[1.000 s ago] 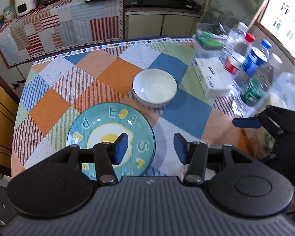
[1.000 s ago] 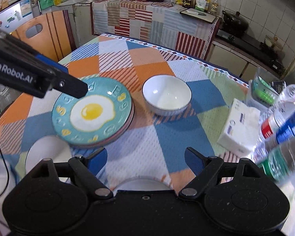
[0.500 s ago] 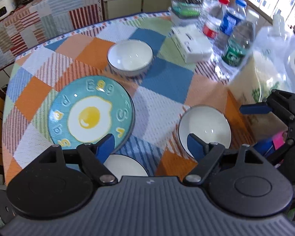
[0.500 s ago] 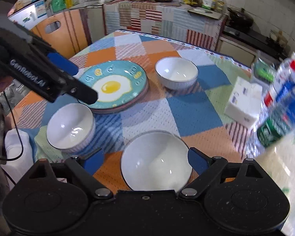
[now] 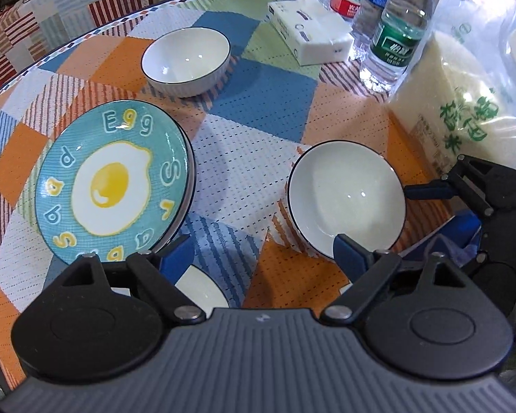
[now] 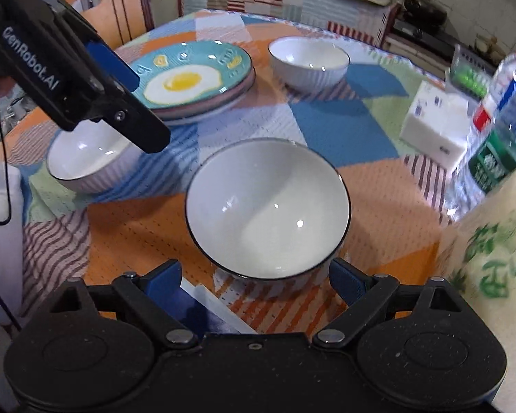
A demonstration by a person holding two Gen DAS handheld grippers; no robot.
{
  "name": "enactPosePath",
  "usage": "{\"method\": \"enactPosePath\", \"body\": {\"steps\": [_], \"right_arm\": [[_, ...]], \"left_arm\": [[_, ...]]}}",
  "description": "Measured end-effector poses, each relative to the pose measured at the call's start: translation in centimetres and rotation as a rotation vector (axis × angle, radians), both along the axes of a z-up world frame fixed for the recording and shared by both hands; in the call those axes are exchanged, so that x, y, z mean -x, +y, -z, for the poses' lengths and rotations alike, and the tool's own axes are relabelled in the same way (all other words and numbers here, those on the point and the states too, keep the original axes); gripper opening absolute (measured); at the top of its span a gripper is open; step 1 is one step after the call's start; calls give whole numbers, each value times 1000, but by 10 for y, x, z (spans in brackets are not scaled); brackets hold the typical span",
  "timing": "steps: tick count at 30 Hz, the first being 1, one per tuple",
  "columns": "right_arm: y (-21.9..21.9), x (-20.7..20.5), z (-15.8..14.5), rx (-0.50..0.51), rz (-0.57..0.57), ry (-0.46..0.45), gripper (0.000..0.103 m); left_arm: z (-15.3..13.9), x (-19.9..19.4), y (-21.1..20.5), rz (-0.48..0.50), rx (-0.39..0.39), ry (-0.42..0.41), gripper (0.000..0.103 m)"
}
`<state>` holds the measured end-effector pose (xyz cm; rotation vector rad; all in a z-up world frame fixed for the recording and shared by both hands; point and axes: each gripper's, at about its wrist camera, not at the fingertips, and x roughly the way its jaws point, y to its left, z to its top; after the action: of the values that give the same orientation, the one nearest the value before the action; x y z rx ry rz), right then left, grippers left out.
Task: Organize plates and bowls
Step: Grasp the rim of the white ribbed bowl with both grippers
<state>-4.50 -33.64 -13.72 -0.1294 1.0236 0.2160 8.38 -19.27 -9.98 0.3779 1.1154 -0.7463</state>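
The patchwork-clothed tabletop [image 5: 258,110] carries a fried-egg plate [image 5: 111,180] at its left, with three white bowls around it: far [image 5: 186,60], near right [image 6: 267,206], near left [image 6: 86,158]. Both left tongs [image 5: 259,258] and right tongs [image 6: 256,280] gape wide, empty.

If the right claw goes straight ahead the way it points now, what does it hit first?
Most likely the near white bowl, which sits straight ahead of the open right claw, its rim reaching almost between the fingertips. Depth is hard to judge through the fisheye.
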Motion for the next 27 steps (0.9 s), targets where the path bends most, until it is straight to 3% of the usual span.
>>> {"method": "enactPosePath", "body": {"steps": [8,14,16,19,20,22,27], "right_arm": [[-1,-13,20,-7,12,24,94],[-1,-22,29,-9,24,37,94],[0,-25,32,6,18,37,94],[0,-30,33,13,8,46,94],[0,-30,33,12,3,48,94],[-2,-30,34,7,-7,46,94],[-3,-29,35,1,-23,35,94]], "left_arm": [[33,-10,-19,-7,43,66,88],[53,-10,-32,-2,57,84,81],[57,-11,-34,-9,68,96,66],[59,-13,-35,-27,91,119,54],[59,-14,-35,-30,97,130,46],[61,-16,-35,-29,100,158,19],[63,-15,-33,-32,93,179,14]]}}
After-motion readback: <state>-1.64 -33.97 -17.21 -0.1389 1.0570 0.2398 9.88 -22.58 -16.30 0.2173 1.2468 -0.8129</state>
